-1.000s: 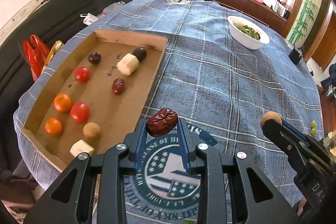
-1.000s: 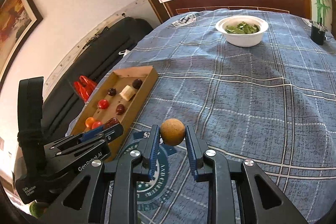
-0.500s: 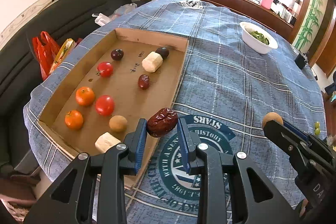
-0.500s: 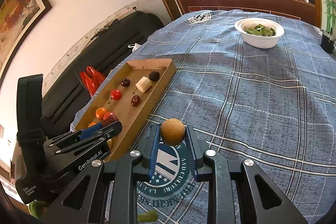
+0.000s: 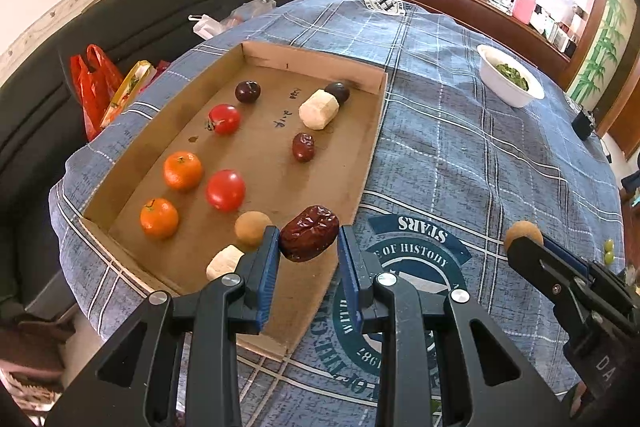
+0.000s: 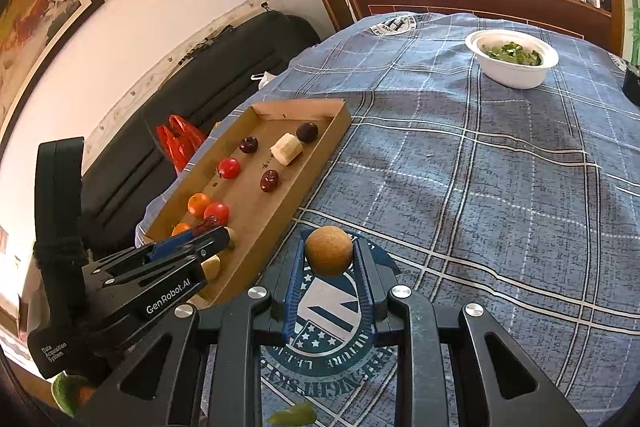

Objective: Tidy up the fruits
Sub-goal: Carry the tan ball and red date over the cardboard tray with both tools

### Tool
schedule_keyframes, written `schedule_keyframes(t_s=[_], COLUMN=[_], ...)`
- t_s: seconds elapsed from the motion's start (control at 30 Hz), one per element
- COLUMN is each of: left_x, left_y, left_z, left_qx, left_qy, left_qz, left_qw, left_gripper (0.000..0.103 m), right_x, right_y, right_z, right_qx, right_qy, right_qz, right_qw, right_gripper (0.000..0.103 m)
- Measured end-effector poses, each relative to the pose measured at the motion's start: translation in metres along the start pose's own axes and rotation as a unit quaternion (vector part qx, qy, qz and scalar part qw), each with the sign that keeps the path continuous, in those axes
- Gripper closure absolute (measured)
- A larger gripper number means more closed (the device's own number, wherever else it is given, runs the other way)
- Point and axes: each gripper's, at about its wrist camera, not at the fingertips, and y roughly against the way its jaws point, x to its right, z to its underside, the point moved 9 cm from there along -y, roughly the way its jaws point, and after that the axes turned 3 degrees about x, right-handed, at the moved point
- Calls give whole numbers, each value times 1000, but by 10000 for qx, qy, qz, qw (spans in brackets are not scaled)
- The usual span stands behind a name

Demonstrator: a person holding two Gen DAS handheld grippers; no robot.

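Left tool [image 5: 308,247] clamped on wrinkled red date [image 5: 309,233]: light, soft-skinned, held across its middle. Right tool [image 6: 329,263] clamped on round tan fruit [image 6: 329,251]; likely rolls.

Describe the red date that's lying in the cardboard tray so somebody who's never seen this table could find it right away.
Start at the cardboard tray on the blue plaid tablecloth. Toward its far end, a pale cylindrical chunk lies beside a dark round fruit; the red date sits alone just nearer than that chunk. It is small, oval, wrinkled and dark red, unlike the smooth bright tomatoes and oranges.
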Motion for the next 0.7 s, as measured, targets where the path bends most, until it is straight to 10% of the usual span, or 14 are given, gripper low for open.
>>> schedule_keyframes(t_s=[0.7], left_x=[-89], left_y=[-8], left_z=[4], left_qx=[-103], left_qy=[811], left_qz=[-183], left_qw=[9965], left_gripper=[76], right_x=[-16], right_y=[-20], right_z=[4], right_qx=[-163], right_qy=[117], right_qz=[-90], right_qw=[9998], right_gripper=[78])
